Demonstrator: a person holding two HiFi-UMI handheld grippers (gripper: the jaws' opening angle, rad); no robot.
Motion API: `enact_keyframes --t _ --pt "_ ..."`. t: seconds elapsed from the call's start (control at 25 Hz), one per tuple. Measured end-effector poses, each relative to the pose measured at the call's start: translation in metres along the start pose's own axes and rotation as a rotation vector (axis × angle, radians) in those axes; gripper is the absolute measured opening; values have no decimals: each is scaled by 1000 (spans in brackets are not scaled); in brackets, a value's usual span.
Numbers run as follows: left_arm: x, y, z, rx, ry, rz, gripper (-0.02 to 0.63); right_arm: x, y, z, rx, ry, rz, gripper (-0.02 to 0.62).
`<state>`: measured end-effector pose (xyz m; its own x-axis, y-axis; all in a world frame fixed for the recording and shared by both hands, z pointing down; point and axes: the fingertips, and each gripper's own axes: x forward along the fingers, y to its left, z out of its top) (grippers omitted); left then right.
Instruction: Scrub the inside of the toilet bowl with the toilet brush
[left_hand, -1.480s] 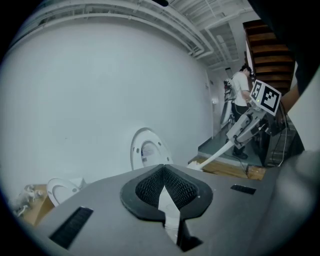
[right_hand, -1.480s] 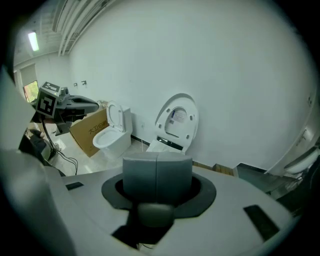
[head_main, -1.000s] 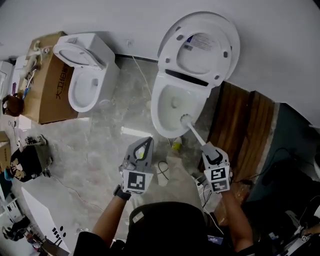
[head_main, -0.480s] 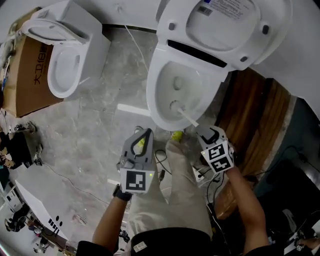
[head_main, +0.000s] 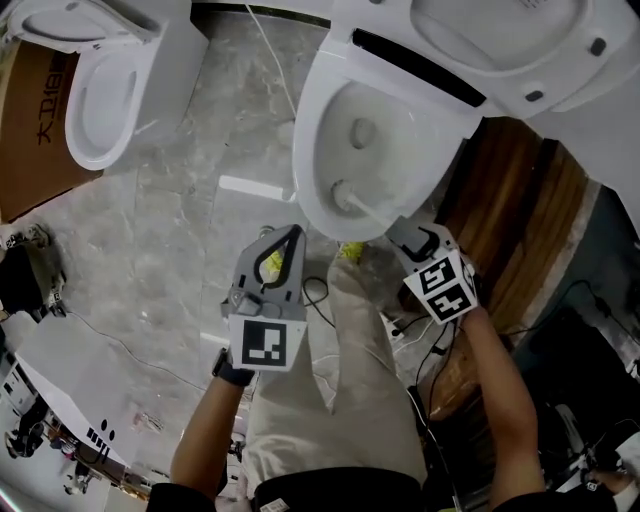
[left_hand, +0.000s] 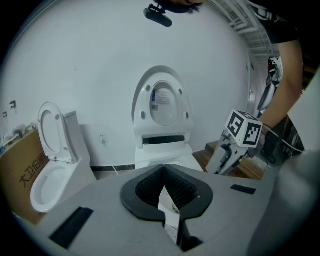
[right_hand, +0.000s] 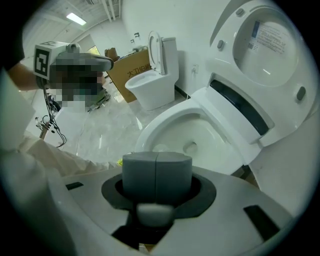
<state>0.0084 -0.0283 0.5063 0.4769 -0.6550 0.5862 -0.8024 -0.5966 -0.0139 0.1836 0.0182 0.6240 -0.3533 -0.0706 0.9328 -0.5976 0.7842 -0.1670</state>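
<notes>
Mid-scrub I'd say: my right gripper (head_main: 409, 233) pinches the toilet brush (head_main: 344, 194) on the toilet bowl's (head_main: 301, 150) near wall, left gripper (head_main: 292, 234) closed empty

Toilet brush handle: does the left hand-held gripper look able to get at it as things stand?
Probably yes. The left hand-held gripper hangs by the bowl's near rim, with open air between it and the handle that the right hand-held gripper clamps. Its jaws are shut and must open first.

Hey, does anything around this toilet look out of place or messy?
Loose cables lie on the floor by the toilet base, beside the person's legs, likely a trip hazard. A small yellow thing sits there too. The brush is inside the toilet.
</notes>
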Motion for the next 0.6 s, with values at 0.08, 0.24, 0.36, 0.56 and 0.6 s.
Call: enact_keyframes --t 0.08,0.24,0.36,0.56,0.6 --pt "0 6 -3 -1 0 -6 19 6 4 2 4 5 25 158" --pt "0 17 -5 -14 1 -1 20 19 8 10 24 -2 71 158" --pt "0 25 -4 -27 -2 7 19 26 4 17 45 -19 82 158" --pt "-3 28 -5 -41 -3 8 20 35 -6 28 81 -73 66 158" --pt "-4 28 -7 -48 -5 10 20 36 -8 29 88 -82 61 158"
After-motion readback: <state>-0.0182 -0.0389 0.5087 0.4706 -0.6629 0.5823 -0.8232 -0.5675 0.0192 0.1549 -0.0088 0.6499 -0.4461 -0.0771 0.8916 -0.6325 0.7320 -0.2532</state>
